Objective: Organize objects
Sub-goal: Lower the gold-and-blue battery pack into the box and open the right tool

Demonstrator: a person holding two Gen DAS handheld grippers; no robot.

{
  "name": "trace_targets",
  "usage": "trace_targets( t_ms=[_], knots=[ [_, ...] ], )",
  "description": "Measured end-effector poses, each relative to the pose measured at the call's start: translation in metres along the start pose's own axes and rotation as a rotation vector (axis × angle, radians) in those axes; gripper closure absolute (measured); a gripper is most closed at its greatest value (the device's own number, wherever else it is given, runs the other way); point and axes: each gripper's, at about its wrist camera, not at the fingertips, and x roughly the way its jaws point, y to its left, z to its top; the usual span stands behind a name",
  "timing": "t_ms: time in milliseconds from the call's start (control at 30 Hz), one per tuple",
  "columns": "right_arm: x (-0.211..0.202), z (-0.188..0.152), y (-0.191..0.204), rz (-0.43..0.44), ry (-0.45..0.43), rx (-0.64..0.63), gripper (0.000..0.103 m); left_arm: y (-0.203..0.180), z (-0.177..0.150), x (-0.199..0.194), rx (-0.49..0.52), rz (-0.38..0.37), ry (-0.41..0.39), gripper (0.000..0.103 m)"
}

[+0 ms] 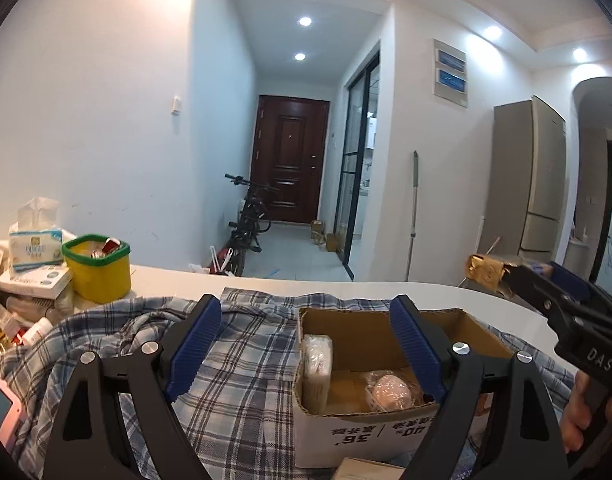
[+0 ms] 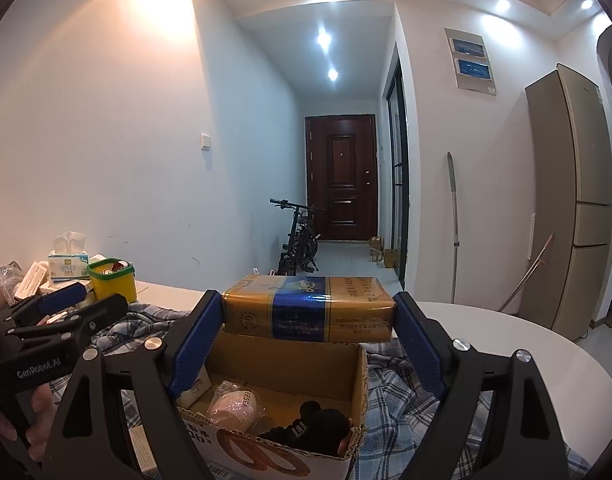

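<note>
An open cardboard box (image 1: 366, 436) stands on a plaid cloth (image 1: 245, 360); inside lie a white packet (image 1: 316, 368) and a pink wrapped lump (image 1: 390, 390). The right wrist view also shows a black object (image 2: 314, 428) in the box (image 2: 289, 360). My right gripper (image 2: 308, 304) is shut on a gold-and-blue carton (image 2: 310, 312), held level just above the box's far rim. From the left it appears at the right edge as the right gripper (image 1: 518, 276) with the carton (image 1: 484, 270). My left gripper (image 1: 306, 308) is open above the box's left side, nothing between its fingers.
At the table's left are a yellow tub (image 1: 101, 272) with a green rim holding cans, a tissue pack (image 1: 35, 248), flat boxes and small bottles. A pink device (image 1: 1, 408) lies at the near left. The white table (image 1: 265, 280) curves away to the right; beyond are a bicycle (image 1: 245, 224) and a fridge (image 1: 542, 176).
</note>
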Motion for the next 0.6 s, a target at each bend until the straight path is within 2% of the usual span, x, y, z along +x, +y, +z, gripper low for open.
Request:
trace_targets(
  t_ms=[267,367,600],
  knots=[
    [0.018,-0.009,0.001,-0.004,0.096,-0.024,0.019,0.001,-0.004,0.010,0.004,0.033,0.048,0.015],
    [0.031,-0.016,0.001,0.008,0.163,-0.017,0.019,0.001,-0.003,0.006,-0.003,0.057,0.027,0.015],
    [0.044,-0.028,-0.001,0.013,0.238,-0.018,0.019,0.004,-0.005,0.013,-0.018,0.043,0.081,0.015]
  ],
)
